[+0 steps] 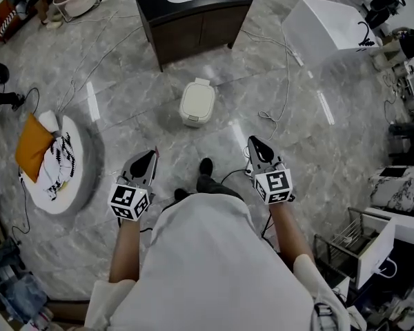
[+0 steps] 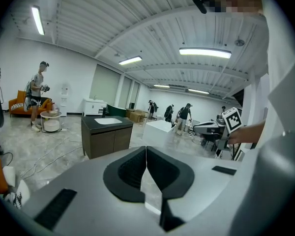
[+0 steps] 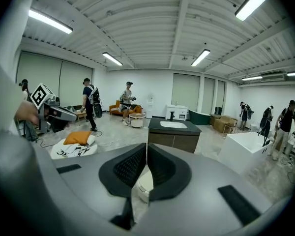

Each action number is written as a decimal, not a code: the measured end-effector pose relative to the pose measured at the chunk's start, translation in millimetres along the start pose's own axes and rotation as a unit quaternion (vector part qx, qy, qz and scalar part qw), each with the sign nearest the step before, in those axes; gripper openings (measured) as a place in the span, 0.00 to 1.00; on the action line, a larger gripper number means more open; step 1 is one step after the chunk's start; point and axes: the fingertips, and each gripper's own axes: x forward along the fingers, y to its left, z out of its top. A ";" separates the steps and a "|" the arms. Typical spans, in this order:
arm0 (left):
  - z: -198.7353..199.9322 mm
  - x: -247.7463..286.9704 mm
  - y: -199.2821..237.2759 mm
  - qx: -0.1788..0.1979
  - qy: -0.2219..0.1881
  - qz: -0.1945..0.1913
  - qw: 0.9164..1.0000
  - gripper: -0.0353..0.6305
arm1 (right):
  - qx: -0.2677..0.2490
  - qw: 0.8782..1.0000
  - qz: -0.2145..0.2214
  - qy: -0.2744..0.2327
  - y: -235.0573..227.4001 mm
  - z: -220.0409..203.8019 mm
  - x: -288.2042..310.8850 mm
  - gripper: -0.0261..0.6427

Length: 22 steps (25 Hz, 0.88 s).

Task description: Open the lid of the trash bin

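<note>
While left gripper (image 1: 151, 155) and right gripper (image 1: 252, 142) hang closed, trash bin (image 1: 197, 102) seems lidded.

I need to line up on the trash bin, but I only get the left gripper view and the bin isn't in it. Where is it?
Observer: The head view shows the trash bin on the floor straight ahead of the person, in front of the dark cabinet.
Operator: Lid up or down?
Observer: Down, flat on the bin.
Operator: Does the right side see it?
Observer: Yes. The right gripper, jaws together and empty, has the bin just below them in its view.
</note>
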 end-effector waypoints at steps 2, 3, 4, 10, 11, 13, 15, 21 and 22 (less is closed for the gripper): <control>5.2 12.6 2.3 0.000 0.001 0.002 1.000 0.08 | -0.002 1.000 0.003 0.002 -10.5 1.1 11.4 0.09; 7.2 18.4 3.4 -0.001 0.002 0.004 1.000 0.08 | -0.002 1.000 0.005 0.002 -16.3 1.5 16.7 0.09; 9.1 23.8 4.7 -0.001 0.003 0.006 1.000 0.08 | -0.001 1.000 0.006 0.003 -22.2 2.0 21.8 0.09; 16.6 57.3 10.7 0.003 0.015 0.026 1.000 0.08 | -0.006 1.000 0.025 0.005 -56.3 2.9 50.1 0.09; 17.2 63.0 10.7 0.002 0.017 0.029 0.999 0.08 | -0.008 1.000 0.029 0.007 -61.2 2.2 53.7 0.09; 18.1 74.4 10.0 0.003 0.022 0.035 0.999 0.08 | -0.012 0.999 0.039 0.010 -69.6 -0.1 61.0 0.09; 18.8 84.7 8.3 0.006 0.025 0.040 0.999 0.08 | -0.016 0.999 0.050 0.013 -75.8 -4.3 68.6 0.09; 19.3 112.3 4.7 0.009 0.035 0.049 0.998 0.08 | -0.022 0.997 0.074 0.021 -89.9 -15.2 90.3 0.09; 18.0 115.9 4.4 0.008 0.038 0.050 0.998 0.08 | -0.021 0.997 0.076 0.022 -91.6 -17.2 93.4 0.09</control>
